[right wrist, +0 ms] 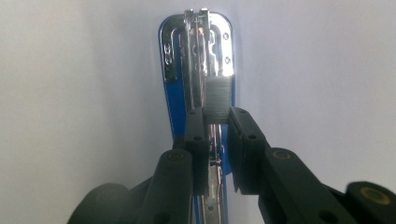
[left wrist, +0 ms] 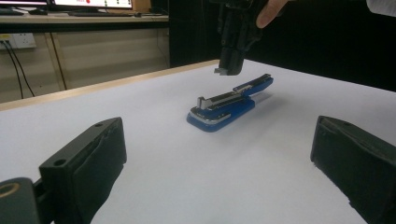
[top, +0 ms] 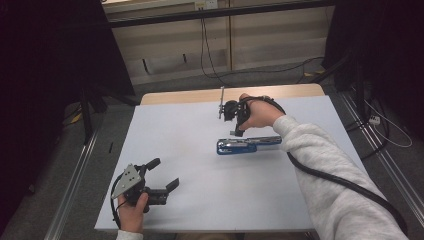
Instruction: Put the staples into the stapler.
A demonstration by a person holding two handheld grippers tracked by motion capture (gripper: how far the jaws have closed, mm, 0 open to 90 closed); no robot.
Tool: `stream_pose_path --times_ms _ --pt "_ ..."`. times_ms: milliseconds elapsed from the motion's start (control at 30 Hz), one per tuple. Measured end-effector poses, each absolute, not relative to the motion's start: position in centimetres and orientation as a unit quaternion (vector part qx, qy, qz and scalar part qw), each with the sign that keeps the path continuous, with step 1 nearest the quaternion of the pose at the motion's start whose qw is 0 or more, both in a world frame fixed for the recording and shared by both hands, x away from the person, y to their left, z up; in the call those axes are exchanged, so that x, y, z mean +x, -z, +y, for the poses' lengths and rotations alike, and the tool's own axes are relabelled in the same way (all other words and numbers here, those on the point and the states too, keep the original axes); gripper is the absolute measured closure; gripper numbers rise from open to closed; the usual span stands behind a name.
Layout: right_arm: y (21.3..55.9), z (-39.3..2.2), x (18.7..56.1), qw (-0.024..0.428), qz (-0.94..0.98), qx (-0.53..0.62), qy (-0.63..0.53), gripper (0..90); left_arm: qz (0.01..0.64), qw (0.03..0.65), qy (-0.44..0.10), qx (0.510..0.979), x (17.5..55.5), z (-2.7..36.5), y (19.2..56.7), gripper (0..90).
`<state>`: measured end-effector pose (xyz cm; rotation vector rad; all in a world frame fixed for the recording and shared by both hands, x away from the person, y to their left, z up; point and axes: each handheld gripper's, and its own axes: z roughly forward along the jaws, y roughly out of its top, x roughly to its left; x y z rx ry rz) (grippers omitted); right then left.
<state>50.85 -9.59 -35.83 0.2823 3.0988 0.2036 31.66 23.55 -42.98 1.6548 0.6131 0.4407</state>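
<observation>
A blue and chrome stapler (top: 242, 146) lies opened flat on the white table (top: 200, 205), right of the middle. My right gripper (top: 237, 132) hangs just above it, pointing down, shut on a short grey strip of staples (right wrist: 216, 98). In the right gripper view the strip sits over the stapler's (right wrist: 196, 46) open chrome channel, slightly to one side of it. In the left gripper view the stapler (left wrist: 224, 107) lies ahead, with the right gripper (left wrist: 229, 70) a little above it. My left gripper (top: 165, 172) rests near the front left of the table, open with nothing between its pads (left wrist: 100, 154).
A wooden strip (top: 200, 95) borders the table's far edge. Metal rails (top: 75, 175) run along both sides of the table. Cables (top: 385, 130) lie on the floor at the right, and dark curtains stand at both sides.
</observation>
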Motion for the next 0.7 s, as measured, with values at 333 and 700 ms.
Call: stream_pose_path --times_ms 333,700 --pt "35.67 -9.69 51.01 0.017 0.993 0.094 -0.069 78.9 0.265 0.614 -0.195 0.718 31.73 23.62 42.95 3.4" --pt "35.82 -9.18 50.94 0.012 0.992 0.095 -0.078 78.9 0.267 0.616 -0.191 0.716 31.61 23.52 42.89 3.5"
